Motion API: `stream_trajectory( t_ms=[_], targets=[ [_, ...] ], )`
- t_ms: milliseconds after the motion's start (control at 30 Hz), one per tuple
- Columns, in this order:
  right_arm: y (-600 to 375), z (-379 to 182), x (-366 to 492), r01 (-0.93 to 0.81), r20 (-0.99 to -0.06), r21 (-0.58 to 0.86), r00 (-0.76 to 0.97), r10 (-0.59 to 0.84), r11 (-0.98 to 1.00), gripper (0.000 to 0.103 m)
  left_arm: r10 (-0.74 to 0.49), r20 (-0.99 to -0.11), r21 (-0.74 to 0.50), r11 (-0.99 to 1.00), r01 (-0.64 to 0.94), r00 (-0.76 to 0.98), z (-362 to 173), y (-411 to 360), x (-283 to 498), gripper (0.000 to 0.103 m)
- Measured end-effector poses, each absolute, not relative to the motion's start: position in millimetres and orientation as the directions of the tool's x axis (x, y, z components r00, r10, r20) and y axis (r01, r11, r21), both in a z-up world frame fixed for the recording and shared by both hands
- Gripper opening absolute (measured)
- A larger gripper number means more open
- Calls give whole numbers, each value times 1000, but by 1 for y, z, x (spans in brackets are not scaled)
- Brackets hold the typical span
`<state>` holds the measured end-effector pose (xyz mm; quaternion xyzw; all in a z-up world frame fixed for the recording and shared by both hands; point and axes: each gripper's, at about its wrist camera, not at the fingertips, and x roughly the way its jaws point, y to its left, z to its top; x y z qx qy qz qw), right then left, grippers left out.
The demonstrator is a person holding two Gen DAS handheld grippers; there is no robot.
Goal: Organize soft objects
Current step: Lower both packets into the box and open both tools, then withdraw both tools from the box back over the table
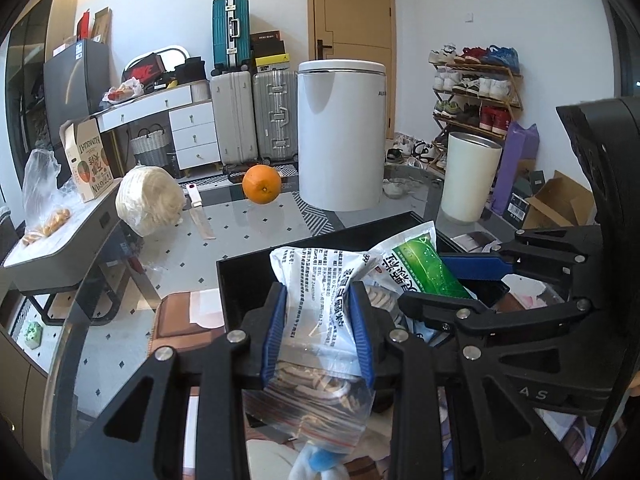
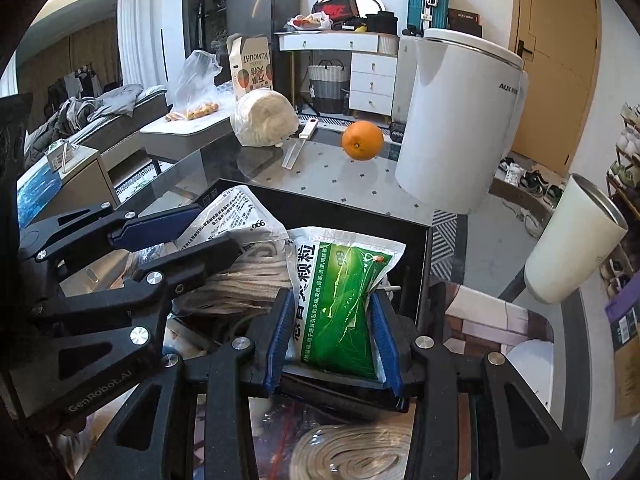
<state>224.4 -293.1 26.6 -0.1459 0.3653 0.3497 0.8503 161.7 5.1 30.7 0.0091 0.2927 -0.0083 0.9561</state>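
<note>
Open glass bench (image 1: 248,232) beyond the black tray's (image 1: 240,268) far rim, clear up to the orange (image 1: 261,184), the knife (image 1: 199,211) and the wrapped cabbage (image 1: 150,200); white cylindrical appliance (image 1: 341,136) and cream tumbler (image 1: 470,176) crowding the right side. Tray packed, its far rim just beyond the packets.

Left claw (image 1: 320,320) clamped narrow on a white printed packet (image 1: 316,284), blue pads pressing both sides, tilted down over the tray. Below it a clear zip bag (image 1: 320,404) of brownish contents, hard to identify. Right claw (image 2: 334,328) likewise pinched on a green-and-white granule sachet (image 2: 344,304), standing in the tray just beside the white packet. Coiled cord (image 2: 248,280) half hidden behind the left claw's linkage; tray floor mostly covered. Lower frames cut off by the claws' black arms.
</note>
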Motion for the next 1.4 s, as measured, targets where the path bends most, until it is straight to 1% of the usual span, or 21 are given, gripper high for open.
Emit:
stream_trajectory(
  t_ms=[200,267,300,333,367,433,467,500,533,567,600,633,700,733,767,800,900,933,1033,1400],
  targets=[
    [-286,29,216,-710,-733,20,469,494,704,40,-6,-565,21,1000,21,825,32,12,154,32],
    [-288,29,215,-710,-728,26,469,500,704,44,-5,-564,12,1000,14,826,33,15,152,33],
    [-289,29,215,-709,-725,28,471,503,704,47,-8,-565,6,1000,13,825,32,16,150,36],
    [-291,30,214,-707,-721,28,475,504,706,50,-8,-565,1,1000,10,825,33,17,149,40],
    [-294,31,213,-705,-715,27,482,507,709,51,-8,-566,-8,1000,5,825,33,18,147,42],
    [-300,33,210,-709,-704,31,485,519,705,53,-11,-567,-24,1000,-3,823,33,19,145,55],
    [-303,35,207,-713,-694,32,489,529,701,55,-8,-571,-31,999,-11,821,33,20,143,56],
    [-306,38,203,-719,-682,34,491,542,694,64,-14,-573,-39,999,-10,819,32,20,142,58],
    [-308,39,200,-718,-675,29,499,543,695,70,-21,-569,-48,999,-7,822,33,20,139,63],
    [-311,42,197,-711,-665,8,521,535,703,72,-20,-566,-50,999,-10,824,33,20,137,67],
    [-314,45,194,-709,-656,-2,533,535,705,75,-13,-564,-52,998,-20,826,33,20,135,76],
    [-317,46,192,-710,-650,1,534,540,704,81,-5,-563,-64,997,-37,826,33,21,132,81],
    [-323,48,190,-706,-642,6,540,543,709,86,-25,-565,-95,995,-34,824,33,24,129,84],
    [-326,49,190,-703,-639,4,545,542,711,87,-44,-565,-113,993,-24,824,32,24,128,86],
    [-328,50,189,-702,-639,5,545,542,712,88,-41,-565,-111,993,-26,824,33,24,127,88],
    [-331,51,189,-701,-639,9,545,543,713,90,-30,-565,-102,994,-33,825,33,23,125,93],
    [-339,54,187,-690,-631,11,556,541,724,99,-15,-554,-87,995,-40,832,35,22,120,100],
    [-341,55,186,-689,-628,14,558,543,724,100,-11,-546,-87,995,-44,838,36,22,116,103],
    [-348,57,182,-680,-623,9,570,536,733,102,-4,-528,-78,996,-44,849,39,19,108,103],
    [-372,58,171,-649,-617,39,582,529,760,102,-6,-499,-48,999,-21,867,48,7,85,103]
  ],
)
